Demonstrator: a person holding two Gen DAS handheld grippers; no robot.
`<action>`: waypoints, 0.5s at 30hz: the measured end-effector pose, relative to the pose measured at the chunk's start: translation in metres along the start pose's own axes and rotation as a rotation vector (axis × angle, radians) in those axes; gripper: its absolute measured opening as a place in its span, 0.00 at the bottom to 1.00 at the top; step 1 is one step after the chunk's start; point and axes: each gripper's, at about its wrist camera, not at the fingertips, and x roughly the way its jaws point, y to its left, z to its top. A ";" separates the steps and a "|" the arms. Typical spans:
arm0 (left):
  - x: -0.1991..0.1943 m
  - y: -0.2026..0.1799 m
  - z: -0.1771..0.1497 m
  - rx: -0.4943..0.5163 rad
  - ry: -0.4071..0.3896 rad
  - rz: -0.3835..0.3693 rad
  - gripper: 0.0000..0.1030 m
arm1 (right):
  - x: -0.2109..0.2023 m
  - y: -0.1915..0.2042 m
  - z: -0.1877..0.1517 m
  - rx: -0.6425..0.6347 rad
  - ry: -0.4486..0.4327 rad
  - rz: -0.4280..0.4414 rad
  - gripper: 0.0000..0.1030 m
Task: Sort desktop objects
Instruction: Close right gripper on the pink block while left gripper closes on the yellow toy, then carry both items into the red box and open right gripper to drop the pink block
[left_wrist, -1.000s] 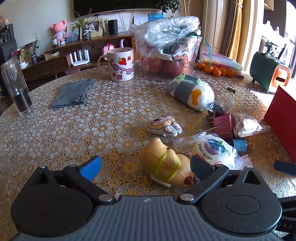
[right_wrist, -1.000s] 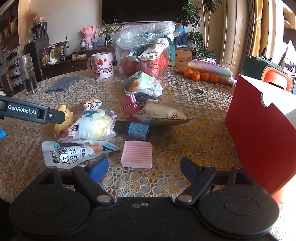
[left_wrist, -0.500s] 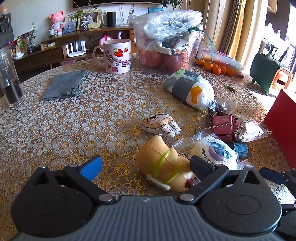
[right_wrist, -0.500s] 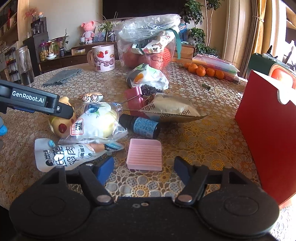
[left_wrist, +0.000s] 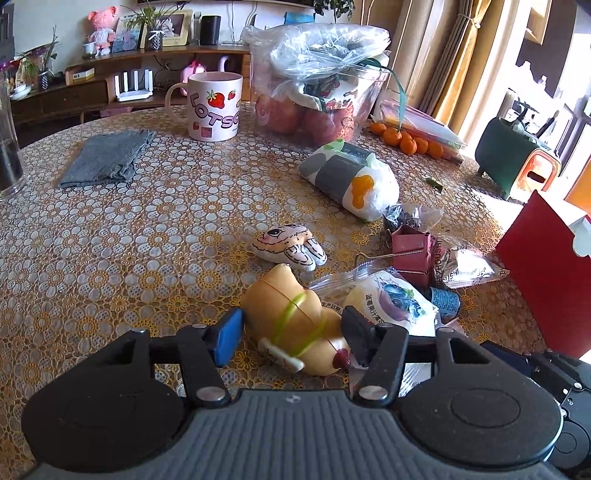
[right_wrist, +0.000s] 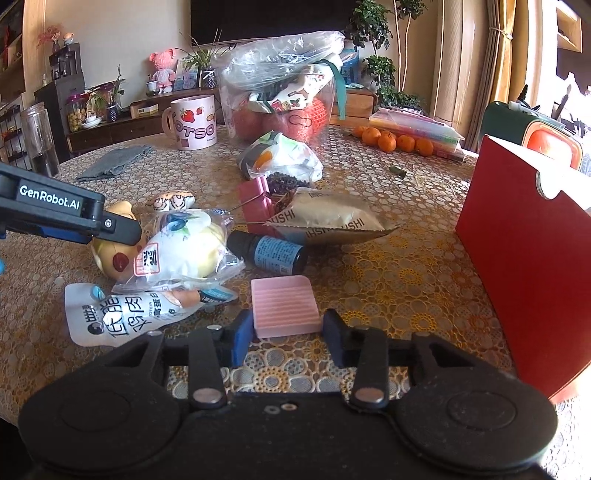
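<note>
Presently both claws sit low over the near edge of the table (left_wrist: 110, 229), each framing its own item. My left gripper (left_wrist: 290, 332) is spread, its fingers either side of the yellow squishy toy (left_wrist: 295, 314); the blue pad stands just clear of the toy's left flank, while the dark right finger looks to be at or against its right end — contact I cannot confirm. The toy's long axis runs from far-left to near-right, skewed across the opening, so the fingers would close on it obliquely rather than square.

My right gripper (right_wrist: 286, 330) is likewise spread, though narrowly, around the near edge of the pink ribbed block (right_wrist: 284, 308). The block lies flat, just beyond the fingertips, its sides roughly parallel to the fingers — a square approach. I cannot tell whether the pads touch it.

Judgement: each arm is nearest its own item. The snack packet (right_wrist: 184, 251) lies against the toy's right side and may be caught by the left claw's right finger. The red box (right_wrist: 524, 251) stands to the right, well apart from the block.
</note>
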 end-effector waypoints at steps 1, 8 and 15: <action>0.000 0.000 0.000 0.001 0.000 0.001 0.56 | 0.000 0.000 0.000 0.001 -0.001 0.000 0.39; -0.007 0.000 -0.001 0.001 -0.013 0.008 0.44 | -0.007 -0.009 -0.001 0.028 -0.006 -0.004 0.39; -0.014 -0.001 -0.002 0.000 -0.010 0.012 0.40 | -0.023 -0.022 -0.004 0.050 -0.012 -0.006 0.39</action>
